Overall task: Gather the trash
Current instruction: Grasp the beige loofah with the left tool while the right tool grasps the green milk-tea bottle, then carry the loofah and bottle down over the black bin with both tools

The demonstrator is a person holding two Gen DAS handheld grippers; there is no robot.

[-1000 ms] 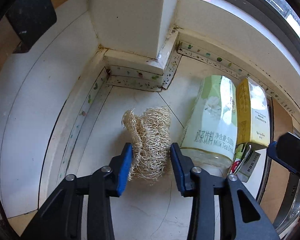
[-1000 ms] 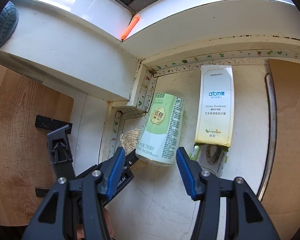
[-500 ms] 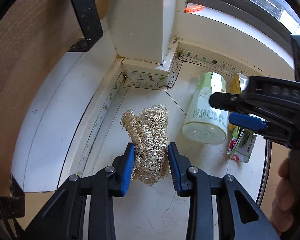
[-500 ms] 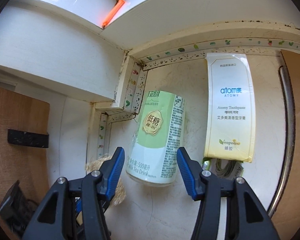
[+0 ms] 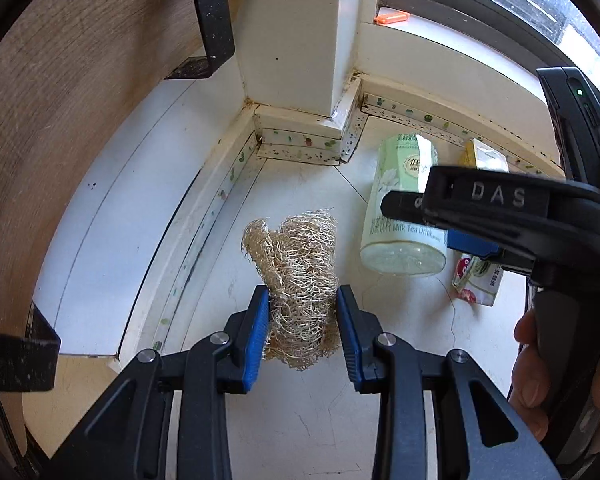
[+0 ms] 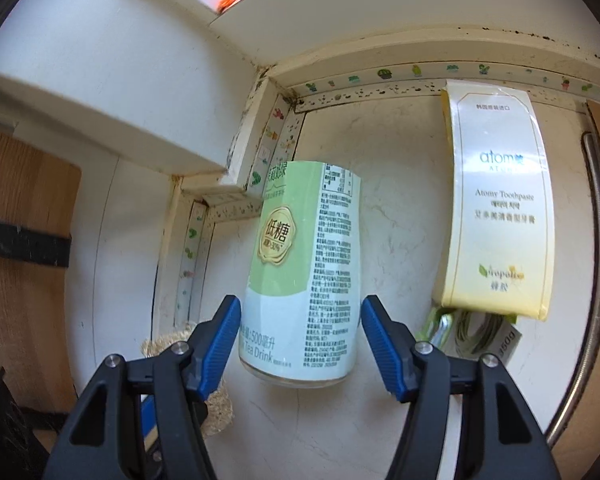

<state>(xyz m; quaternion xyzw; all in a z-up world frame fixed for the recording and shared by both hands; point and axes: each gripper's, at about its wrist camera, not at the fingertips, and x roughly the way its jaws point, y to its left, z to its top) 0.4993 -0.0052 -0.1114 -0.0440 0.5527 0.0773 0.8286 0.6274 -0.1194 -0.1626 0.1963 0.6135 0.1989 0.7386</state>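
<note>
A beige loofah scrubber (image 5: 300, 280) sits between the blue pads of my left gripper (image 5: 302, 320), which is shut on it and holds it over the white counter. A green milk tea bottle (image 6: 304, 280) lies on the counter, its base between the open jaws of my right gripper (image 6: 300, 336); the pads stand just beside it with small gaps. The bottle (image 5: 400, 216) and my right gripper's body show in the left wrist view. A yellow toothpaste box (image 6: 500, 208) lies to the right, with a small wrapper (image 6: 480, 336) at its near end.
The counter ends in a wall corner with a white pillar (image 5: 300, 32) and stained sealing tape (image 6: 420, 80). A windowsill carries an orange item (image 5: 392, 18). A wooden panel (image 5: 80, 100) stands on the left. A metal sink rim (image 6: 596, 240) curves on the right.
My left gripper has closed on the loofah and pulled it back and up. My right gripper has moved forward, bringing its open jaws around the base of the milk tea bottle.
</note>
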